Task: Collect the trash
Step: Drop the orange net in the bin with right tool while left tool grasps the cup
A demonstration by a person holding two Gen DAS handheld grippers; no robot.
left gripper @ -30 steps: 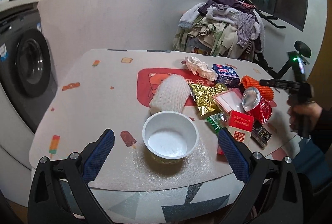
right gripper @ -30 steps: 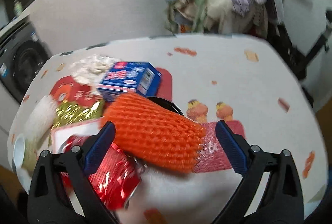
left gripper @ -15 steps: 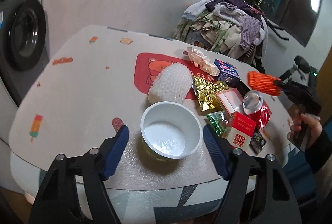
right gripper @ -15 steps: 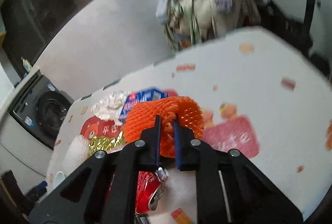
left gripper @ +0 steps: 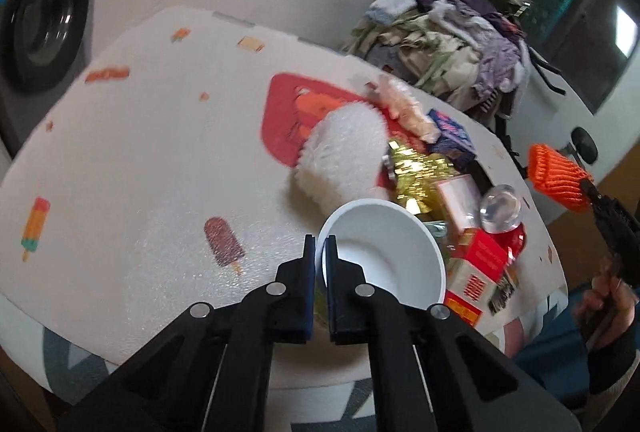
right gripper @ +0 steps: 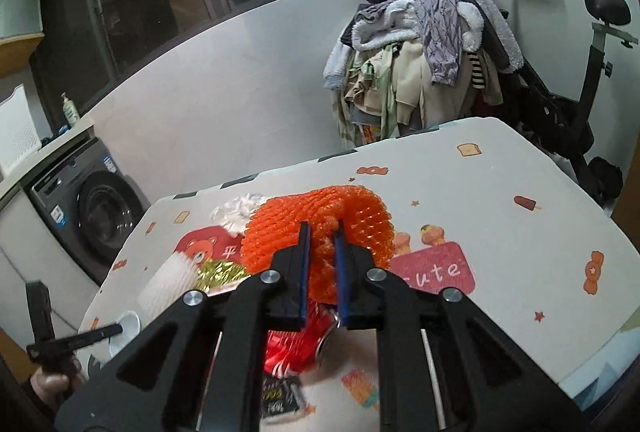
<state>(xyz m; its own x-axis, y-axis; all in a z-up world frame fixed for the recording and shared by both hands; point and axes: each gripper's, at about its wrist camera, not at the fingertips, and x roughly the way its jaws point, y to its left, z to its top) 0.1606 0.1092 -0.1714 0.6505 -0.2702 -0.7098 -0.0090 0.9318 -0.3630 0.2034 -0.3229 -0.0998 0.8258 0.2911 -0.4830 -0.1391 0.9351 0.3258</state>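
Observation:
My left gripper (left gripper: 320,252) is shut on the near rim of a white paper bowl (left gripper: 384,252) at the table's front edge; the bowl is tilted. My right gripper (right gripper: 320,236) is shut on an orange foam net sleeve (right gripper: 316,216) and holds it above the table; the sleeve also shows in the left wrist view (left gripper: 556,178). On the table lie a white foam net (left gripper: 344,156), a gold foil wrapper (left gripper: 420,172), a crushed red can (right gripper: 296,344), a blue box (left gripper: 454,134), a red carton (left gripper: 478,264) and crumpled white paper (right gripper: 240,212).
The table (left gripper: 140,160) has a white patterned cover with a red mat (right gripper: 436,268). A washing machine (right gripper: 92,216) stands to the left. A pile of clothes on an exercise bike (right gripper: 432,52) stands behind the table.
My left gripper has moved in and shut on the bowl's rim, tilting it. My right gripper, shut on the orange sleeve, has lifted it higher above the table.

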